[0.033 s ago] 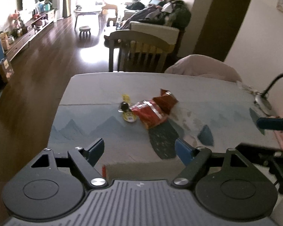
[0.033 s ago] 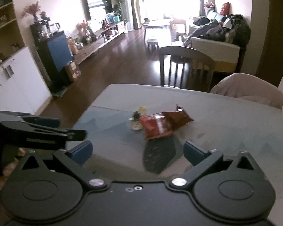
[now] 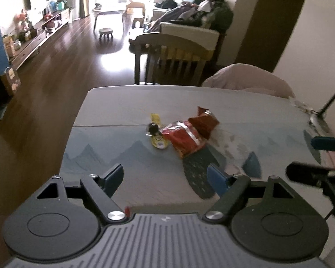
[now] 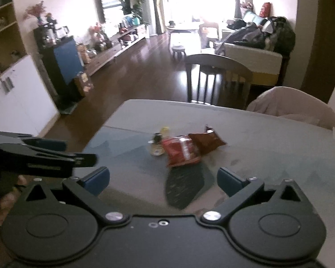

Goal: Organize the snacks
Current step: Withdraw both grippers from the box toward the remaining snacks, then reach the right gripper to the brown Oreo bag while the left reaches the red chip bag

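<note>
Snack bags (image 3: 189, 134) lie loose on the table (image 3: 114, 102), jaws of both grippers (image 3: 165, 176) (image 4: 163, 179) opening, nothing between them

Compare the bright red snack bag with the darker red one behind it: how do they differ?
The bright red snack bag is a vivid red with white print; the darker red bag is maroon. The bright one lies nearer the claws and touches the small yellow packet; the darker one lies farther back, one corner sticking up. Both are crumpled, overlapping on the table.

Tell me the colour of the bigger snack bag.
Red snack bag, clearest in the left wrist view.
</note>
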Tool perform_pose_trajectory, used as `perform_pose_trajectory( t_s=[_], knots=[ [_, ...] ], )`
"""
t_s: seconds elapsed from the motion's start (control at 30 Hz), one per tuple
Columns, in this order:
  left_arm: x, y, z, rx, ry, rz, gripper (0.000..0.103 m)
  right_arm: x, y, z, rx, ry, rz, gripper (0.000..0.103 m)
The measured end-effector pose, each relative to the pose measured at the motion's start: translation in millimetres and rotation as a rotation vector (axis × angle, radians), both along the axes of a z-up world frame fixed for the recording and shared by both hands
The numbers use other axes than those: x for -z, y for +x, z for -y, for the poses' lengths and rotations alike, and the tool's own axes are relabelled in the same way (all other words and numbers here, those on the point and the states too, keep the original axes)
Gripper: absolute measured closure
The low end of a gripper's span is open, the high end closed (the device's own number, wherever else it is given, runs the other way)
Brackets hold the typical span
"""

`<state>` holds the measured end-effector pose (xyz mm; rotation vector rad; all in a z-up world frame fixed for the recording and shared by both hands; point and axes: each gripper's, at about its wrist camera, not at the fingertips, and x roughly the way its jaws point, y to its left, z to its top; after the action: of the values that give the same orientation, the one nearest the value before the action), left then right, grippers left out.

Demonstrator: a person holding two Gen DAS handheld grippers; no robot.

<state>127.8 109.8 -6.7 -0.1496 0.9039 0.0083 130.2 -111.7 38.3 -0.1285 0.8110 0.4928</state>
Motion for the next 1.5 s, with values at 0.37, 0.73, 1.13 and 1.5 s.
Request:
perform_pose_trajectory(
  t_s=[0.37, 0.73, 1.13, 1.5],
  knots=[
    [25, 99, -15, -0.065, 0.0, -0.125, 0.021, 39, 121, 6, 0.116, -0.038, -0.097, 0.0],
    [70, 189, -25, -0.047, 0.048, -0.25, 0.021, 103, 207, -3, 0.25, -0.058, -0.201, 0.001],
    [136, 246, -25, -0.042, 0.095, -0.356, 0.022, 169, 259, -11, 0.379, -0.009, -0.343, 0.007],
    [179, 271, -21, -0.033, 0.053, -0.422, 0.044, 187, 263, -14, 0.391, 0.05, -0.414, 0.017]
  ],
)
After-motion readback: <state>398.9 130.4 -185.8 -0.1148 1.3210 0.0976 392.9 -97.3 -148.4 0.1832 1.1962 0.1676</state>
